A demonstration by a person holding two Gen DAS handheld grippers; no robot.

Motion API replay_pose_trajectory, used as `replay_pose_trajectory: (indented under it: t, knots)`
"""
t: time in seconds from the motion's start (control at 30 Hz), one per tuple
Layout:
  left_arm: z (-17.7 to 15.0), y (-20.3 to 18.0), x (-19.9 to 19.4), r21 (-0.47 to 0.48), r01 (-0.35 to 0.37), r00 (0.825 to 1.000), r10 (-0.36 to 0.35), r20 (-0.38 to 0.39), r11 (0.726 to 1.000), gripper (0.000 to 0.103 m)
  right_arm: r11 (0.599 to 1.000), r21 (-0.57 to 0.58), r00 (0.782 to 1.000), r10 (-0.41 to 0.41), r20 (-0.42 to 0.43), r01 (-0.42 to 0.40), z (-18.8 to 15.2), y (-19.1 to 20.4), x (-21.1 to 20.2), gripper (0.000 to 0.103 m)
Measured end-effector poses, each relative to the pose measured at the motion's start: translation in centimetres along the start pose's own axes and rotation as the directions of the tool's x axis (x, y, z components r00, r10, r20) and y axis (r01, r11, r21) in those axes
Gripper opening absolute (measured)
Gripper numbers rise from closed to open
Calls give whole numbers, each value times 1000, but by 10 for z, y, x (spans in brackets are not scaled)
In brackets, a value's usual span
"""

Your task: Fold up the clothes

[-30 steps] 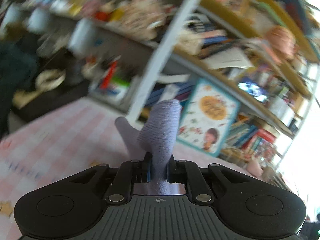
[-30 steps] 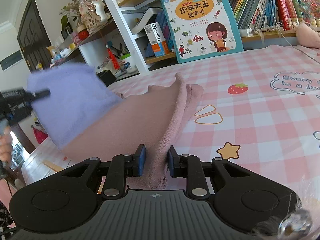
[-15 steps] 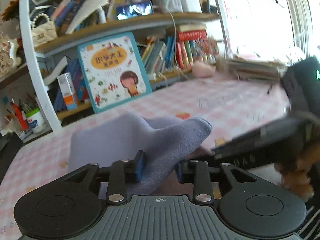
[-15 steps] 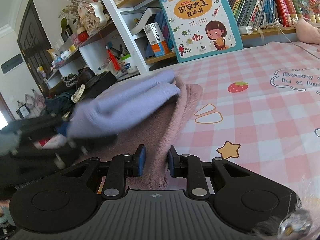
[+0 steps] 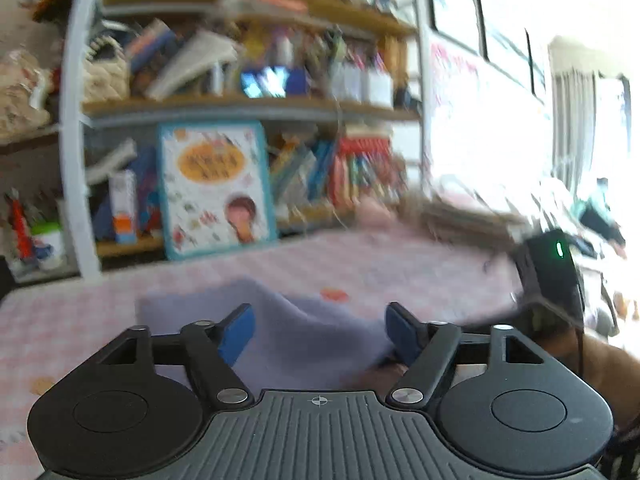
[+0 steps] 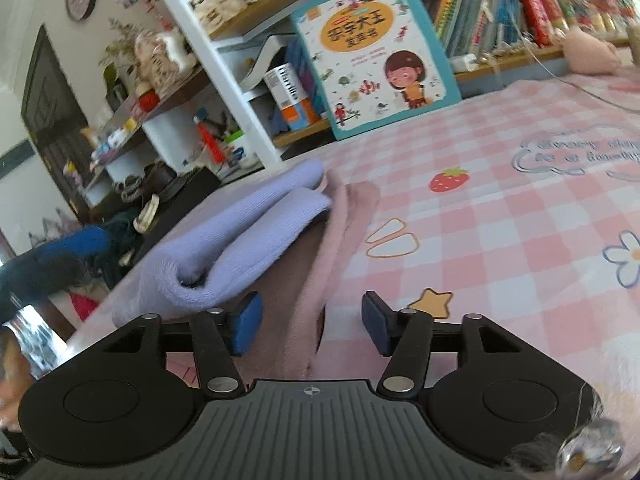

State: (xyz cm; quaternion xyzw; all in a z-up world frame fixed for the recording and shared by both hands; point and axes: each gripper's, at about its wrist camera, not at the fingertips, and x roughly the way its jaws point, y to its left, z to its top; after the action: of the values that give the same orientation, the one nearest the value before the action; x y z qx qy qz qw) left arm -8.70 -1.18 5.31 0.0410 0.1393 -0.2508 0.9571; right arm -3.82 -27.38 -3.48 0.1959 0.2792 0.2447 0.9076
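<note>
On the pink checked surface (image 6: 500,216), in the right wrist view, the items read from left to right as follows. At the far left edge a blurred dark shape with a blue tip is the left claw (image 6: 76,244); its detail cannot be resolved in this view. Next, the lilac garment (image 6: 240,236) lies doubled over, its fold running toward the bookshelf (image 6: 224,68). It rests on top of the dusty pink garment (image 6: 340,232), which extends beneath it and toward the camera. The right claw (image 6: 310,324) stands over the near end of the pink garment. Its jaws are opening; the pink cloth lies between them, and the blue pads are clear of it on both sides, so the cloth is released. To the right, the surface shows a strawberry print (image 6: 448,179) and a star print (image 6: 432,303). A picture book (image 6: 372,52) leans against the bookshelf behind.

In the left wrist view, which is motion-blurred, the left claw (image 5: 320,334) has its jaws opening and set wide apart. The lilac garment (image 5: 288,328) lies between and beyond them, with neither pad pressing on it. At the right edge, a dark device with a green light (image 5: 554,276) is visible.
</note>
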Motion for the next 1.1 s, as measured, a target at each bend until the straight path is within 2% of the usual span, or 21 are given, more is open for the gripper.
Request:
replay_pose_trajectory:
  t: [0.07, 0.13, 0.2, 0.3, 0.4, 0.57, 0.67, 0.77, 0.83, 1.0, 1.1]
  knots:
    - [1, 14, -3, -22, -77, 997, 77, 0, 997, 82, 999, 51, 1000, 3, 7, -3, 2, -6, -6, 67]
    - [-4, 28, 2, -50, -158, 987, 157, -34, 986, 83, 995, 97, 999, 11, 34, -14, 6, -9, -14, 69]
    - [-12, 37, 10, -70, -207, 976, 201, -83, 976, 83, 988, 145, 997, 40, 63, -49, 11, -11, -22, 69]
    - [-25, 37, 22, -54, -219, 969, 210, -132, 974, 83, 964, 219, 986, 130, 106, -151, 18, -13, -27, 73]
    - [-33, 26, 32, 25, -224, 962, 225, -155, 974, 83, 921, 301, 969, 231, 91, -248, 23, -16, -16, 74]
    - [-32, 17, 32, 65, -244, 958, 251, -139, 968, 83, 925, 309, 971, 238, -24, -220, 28, -7, 24, 73]
    - [-28, 11, 25, 105, -268, 958, 277, -79, 958, 83, 923, 314, 969, 244, -34, -222, 39, -5, 39, 73]
    - [-30, 2, 29, 167, -248, 962, 263, -71, 954, 83, 923, 314, 966, 253, -58, -223, 53, -4, 53, 73]
    - [-37, -3, 37, 207, -247, 958, 271, -95, 946, 83, 922, 315, 962, 261, -81, -224, 59, -4, 63, 73]
    - [-43, 6, 43, 155, -233, 959, 253, -129, 960, 85, 939, 276, 962, 245, -117, -205, 74, -1, 84, 73]
    - [-43, 9, 42, 135, -227, 960, 245, -135, 965, 86, 960, 171, 970, 235, -55, -223, 89, 8, 80, 73]
